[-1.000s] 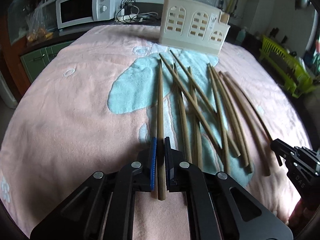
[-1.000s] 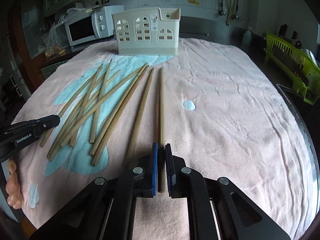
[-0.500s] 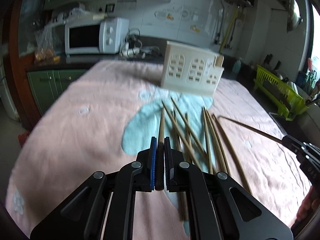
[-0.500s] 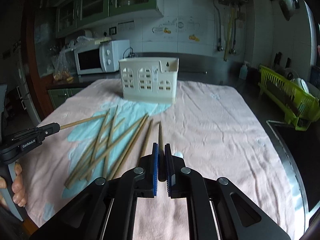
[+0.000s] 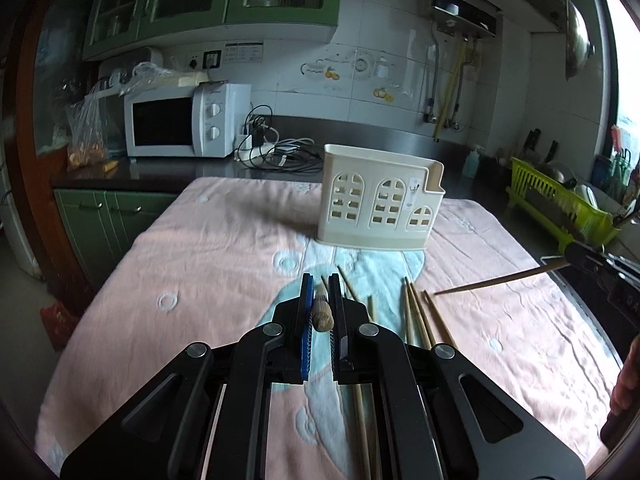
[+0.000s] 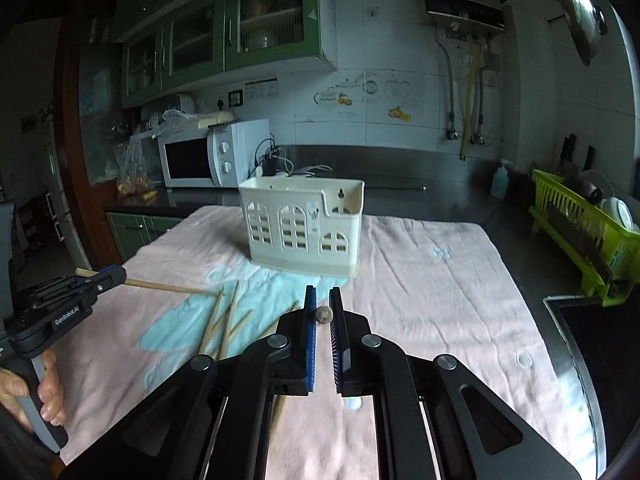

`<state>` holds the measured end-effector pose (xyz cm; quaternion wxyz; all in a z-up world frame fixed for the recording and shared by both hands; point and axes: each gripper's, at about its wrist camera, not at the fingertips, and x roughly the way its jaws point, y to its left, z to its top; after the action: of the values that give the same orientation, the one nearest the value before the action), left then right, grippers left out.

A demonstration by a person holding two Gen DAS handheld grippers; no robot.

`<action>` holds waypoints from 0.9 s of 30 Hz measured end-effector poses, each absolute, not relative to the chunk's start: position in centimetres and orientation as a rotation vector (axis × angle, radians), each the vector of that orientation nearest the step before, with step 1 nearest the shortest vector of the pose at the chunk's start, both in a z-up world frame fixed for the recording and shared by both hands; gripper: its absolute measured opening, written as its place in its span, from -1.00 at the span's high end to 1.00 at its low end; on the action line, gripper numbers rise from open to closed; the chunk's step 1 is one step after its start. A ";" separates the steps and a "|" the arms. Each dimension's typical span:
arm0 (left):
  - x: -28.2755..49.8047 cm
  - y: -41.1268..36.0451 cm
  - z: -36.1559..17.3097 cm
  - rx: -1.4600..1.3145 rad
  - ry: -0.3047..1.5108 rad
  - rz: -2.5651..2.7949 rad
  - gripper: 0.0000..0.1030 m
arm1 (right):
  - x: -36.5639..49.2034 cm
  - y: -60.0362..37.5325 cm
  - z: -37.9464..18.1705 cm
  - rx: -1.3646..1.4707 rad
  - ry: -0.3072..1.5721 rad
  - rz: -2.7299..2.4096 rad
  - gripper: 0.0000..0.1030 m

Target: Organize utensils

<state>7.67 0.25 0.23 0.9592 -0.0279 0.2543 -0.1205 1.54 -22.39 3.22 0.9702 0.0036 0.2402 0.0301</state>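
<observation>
Left wrist view: left black two-finger gripper (image 5: 319,300) clamped narrow on slim round bamboo chopstick (image 5: 322,317), butt end toward lens. Right black gripper (image 6: 323,312) likewise pinching second bamboo chopstick (image 6: 323,314). Ahead of both: cream perforated plastic caddy (image 5: 378,204) on nubby pink towel (image 5: 224,248); loose chopsticks (image 5: 416,314) below-right.

Hidden and cropped parts on the pink-clothed table

Each held chopstick shows end-on: the left chopstick (image 5: 322,317) and right chopstick (image 6: 323,314) hide most of their shafts behind their butt ends. The loose chopsticks (image 5: 416,316) run under the left gripper (image 5: 320,312). The holder (image 6: 304,228) keeps its inside unseen. The dish rack (image 6: 588,232) is cut by the edge.
</observation>
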 end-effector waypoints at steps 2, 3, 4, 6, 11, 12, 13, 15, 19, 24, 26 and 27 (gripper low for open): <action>8.5 0.2 0.7 -0.066 0.522 -0.254 0.89 | 2.2 -22.5 3.6 0.000 0.473 0.069 0.87; 8.8 0.2 0.9 -0.073 0.526 -0.258 0.89 | 2.5 -22.5 3.8 -0.003 0.466 0.073 0.87; 9.2 0.1 1.1 -0.076 0.529 -0.261 0.89 | 2.8 -22.6 3.9 -0.002 0.460 0.076 0.87; 9.8 0.0 1.4 -0.067 0.527 -0.262 0.89 | 3.5 -22.8 4.1 0.000 0.452 0.079 0.87; 10.6 -0.2 1.2 -0.049 0.541 -0.263 0.93 | 5.0 -22.9 4.4 -0.006 0.442 0.075 0.87; 10.6 0.0 1.0 -0.052 0.550 -0.266 0.93 | 5.3 -22.9 4.5 -0.006 0.443 0.082 0.87; 10.5 0.2 0.8 -0.054 0.561 -0.266 0.92 | 5.4 -22.8 4.6 -0.006 0.441 0.081 0.87; 10.2 0.7 0.1 -0.064 0.588 -0.259 0.91 | 5.6 -22.7 4.6 -0.007 0.438 0.081 0.87; 9.2 1.5 -1.6 -0.090 0.661 -0.285 0.91 | 5.6 -22.3 4.5 -0.010 0.430 0.082 0.87; 7.4 1.7 -4.5 -0.090 0.742 -0.297 0.85 | 5.4 -22.0 4.3 -0.018 0.424 0.084 0.87; 6.8 1.6 -5.8 -0.079 0.772 -0.291 0.82 | 5.3 -21.8 4.2 -0.018 0.421 0.083 0.87; 6.6 1.5 -6.3 -0.072 0.784 -0.290 0.77 | 5.4 -21.9 4.2 -0.016 0.423 0.087 0.87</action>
<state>6.64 1.52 -6.33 0.9132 -0.0351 0.3808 -0.1408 5.35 -21.88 4.22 0.9768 -0.0080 0.2096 0.0430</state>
